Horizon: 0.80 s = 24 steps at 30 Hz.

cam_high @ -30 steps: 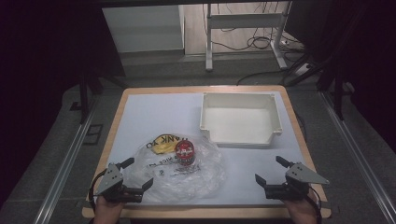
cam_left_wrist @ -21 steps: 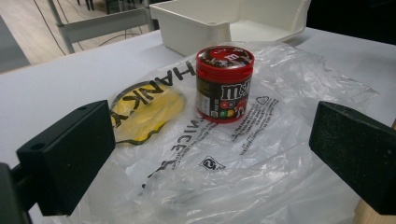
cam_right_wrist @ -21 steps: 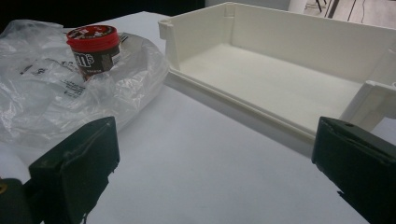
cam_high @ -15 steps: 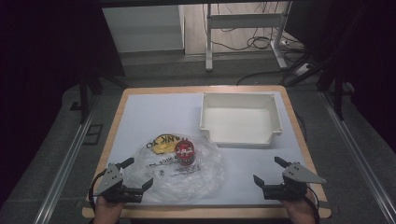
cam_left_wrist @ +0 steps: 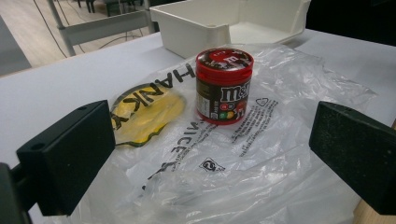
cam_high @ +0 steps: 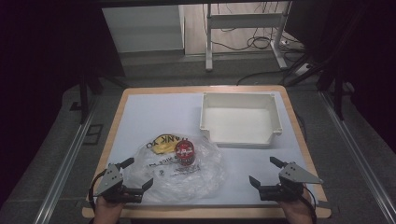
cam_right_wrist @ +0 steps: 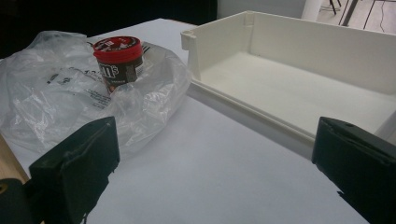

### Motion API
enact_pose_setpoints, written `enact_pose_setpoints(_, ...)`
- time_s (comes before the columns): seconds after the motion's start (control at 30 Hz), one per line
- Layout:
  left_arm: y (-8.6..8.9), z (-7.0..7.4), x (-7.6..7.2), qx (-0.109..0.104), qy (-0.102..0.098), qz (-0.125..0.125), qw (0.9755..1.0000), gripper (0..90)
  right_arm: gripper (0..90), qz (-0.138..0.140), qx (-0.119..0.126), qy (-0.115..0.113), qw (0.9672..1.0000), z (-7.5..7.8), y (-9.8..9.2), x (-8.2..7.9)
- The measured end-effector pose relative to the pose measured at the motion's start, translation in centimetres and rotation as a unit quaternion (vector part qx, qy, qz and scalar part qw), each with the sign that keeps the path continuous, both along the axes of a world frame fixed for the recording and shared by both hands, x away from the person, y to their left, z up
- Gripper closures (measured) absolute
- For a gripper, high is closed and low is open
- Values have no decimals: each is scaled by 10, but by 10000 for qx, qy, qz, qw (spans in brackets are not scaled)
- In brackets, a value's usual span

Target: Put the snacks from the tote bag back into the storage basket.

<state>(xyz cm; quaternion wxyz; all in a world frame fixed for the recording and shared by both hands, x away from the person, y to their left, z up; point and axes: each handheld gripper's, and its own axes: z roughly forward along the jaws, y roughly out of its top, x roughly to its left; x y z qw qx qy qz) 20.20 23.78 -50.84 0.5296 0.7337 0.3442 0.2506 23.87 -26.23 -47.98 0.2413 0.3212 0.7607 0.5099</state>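
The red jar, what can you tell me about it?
The jar is small and round, with a shiny red lid and a dark brown label showing white letters and little coloured dots. It looks like plastic. It stands upright, lid shut, on the crinkly clear bag, beside the bag's yellow print and in front of the white tray. No gripper touches it.

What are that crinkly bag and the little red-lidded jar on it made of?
The bag looks like thin clear plastic film: glossy, wrinkled, see-through, printed in black and yellow. The jar seems to be hard plastic, with a shiny red lid and a printed brown label; glass can't be ruled out.
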Motion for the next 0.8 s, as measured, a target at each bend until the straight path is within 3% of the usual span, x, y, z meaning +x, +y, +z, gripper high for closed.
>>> enact_pose_setpoints(0.8, 0, 1, -1, 3, -34, -17, 10000, 3, 8, 118, 34, 97, 9999, 3, 15, 0)
